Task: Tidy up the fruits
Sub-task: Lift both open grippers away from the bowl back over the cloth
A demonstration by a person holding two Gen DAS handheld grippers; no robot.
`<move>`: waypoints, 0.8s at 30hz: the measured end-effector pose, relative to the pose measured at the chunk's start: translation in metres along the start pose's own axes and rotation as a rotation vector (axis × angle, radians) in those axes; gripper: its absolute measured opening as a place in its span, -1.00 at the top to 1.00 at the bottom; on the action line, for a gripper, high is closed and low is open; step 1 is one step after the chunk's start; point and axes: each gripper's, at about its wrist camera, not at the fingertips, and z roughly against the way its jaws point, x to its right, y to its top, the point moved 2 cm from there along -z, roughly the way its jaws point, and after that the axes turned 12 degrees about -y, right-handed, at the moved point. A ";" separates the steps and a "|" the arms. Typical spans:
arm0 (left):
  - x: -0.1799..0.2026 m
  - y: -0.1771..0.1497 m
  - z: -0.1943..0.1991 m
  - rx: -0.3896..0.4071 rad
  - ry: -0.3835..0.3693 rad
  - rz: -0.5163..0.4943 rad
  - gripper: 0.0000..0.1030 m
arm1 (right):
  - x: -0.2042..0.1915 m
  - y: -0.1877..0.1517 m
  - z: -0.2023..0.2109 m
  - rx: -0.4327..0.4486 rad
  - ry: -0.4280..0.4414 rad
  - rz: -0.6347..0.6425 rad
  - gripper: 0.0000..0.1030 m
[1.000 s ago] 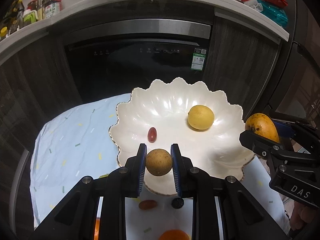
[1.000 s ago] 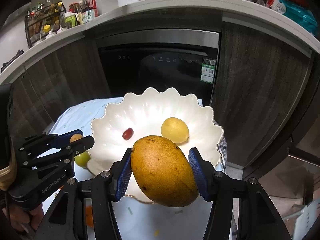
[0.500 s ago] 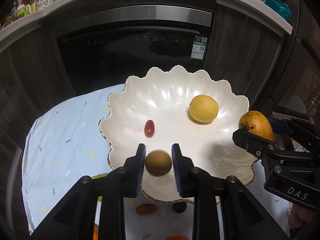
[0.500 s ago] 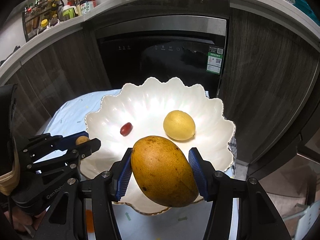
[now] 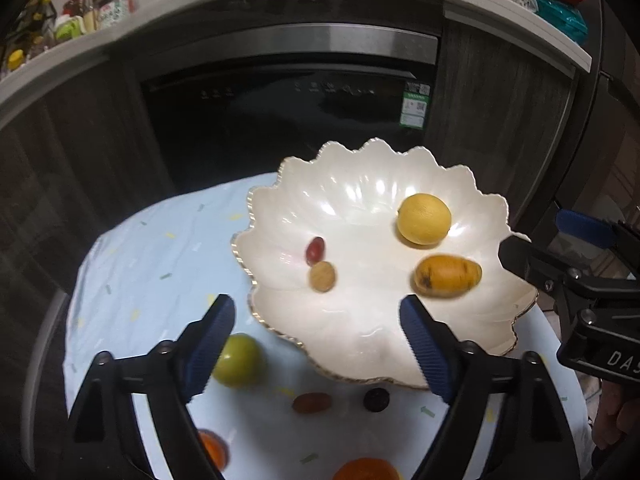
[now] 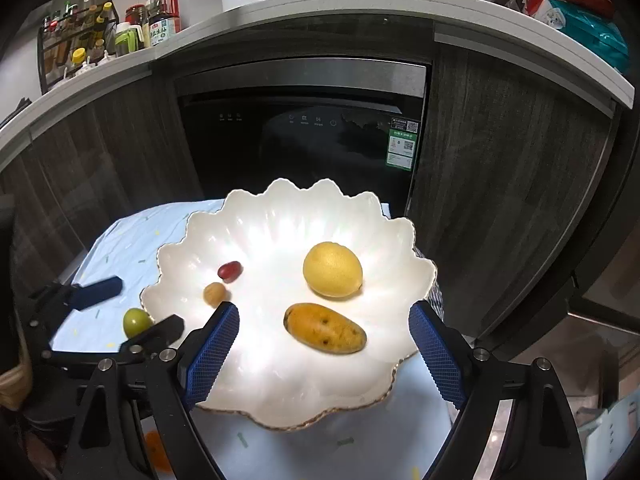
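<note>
Both tools hang empty above the table, the left gripper and the right gripper each with its blue pads spread wide apart, so the job now seems to be fetching the next loose fruit. I'd go for the green fruit just beside the left gripper's left pad: come straight down over it, close gently since it looks round and ready to roll, and lift clear of the gold-edged rim before swinging inward. The white scalloped plate holds four pieces: a yellow lemon, a speckled orange mango lying on its side, a small tan round fruit and a red grape touching or nearly touching it. On the pale blue tablecloth near the plate lie a reddish oval fruit and a dark berry.
</note>
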 end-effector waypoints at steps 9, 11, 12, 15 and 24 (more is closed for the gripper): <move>-0.004 -0.005 0.036 0.034 0.039 0.006 -0.76 | -0.006 -0.006 0.029 0.024 0.010 0.000 -0.70; -0.005 -0.008 0.044 0.041 0.043 0.011 -0.76 | -0.010 -0.006 0.037 0.035 0.011 0.003 -0.70; -0.005 -0.009 0.049 0.045 0.045 0.013 -0.76 | -0.011 -0.006 0.041 0.041 0.011 0.003 -0.70; -0.007 -0.014 0.063 0.057 0.054 0.017 -0.76 | -0.016 -0.006 0.054 0.059 0.013 0.007 -0.70; -0.019 -0.027 0.097 0.090 0.088 0.039 -0.76 | -0.034 -0.012 0.082 0.084 0.030 0.021 -0.70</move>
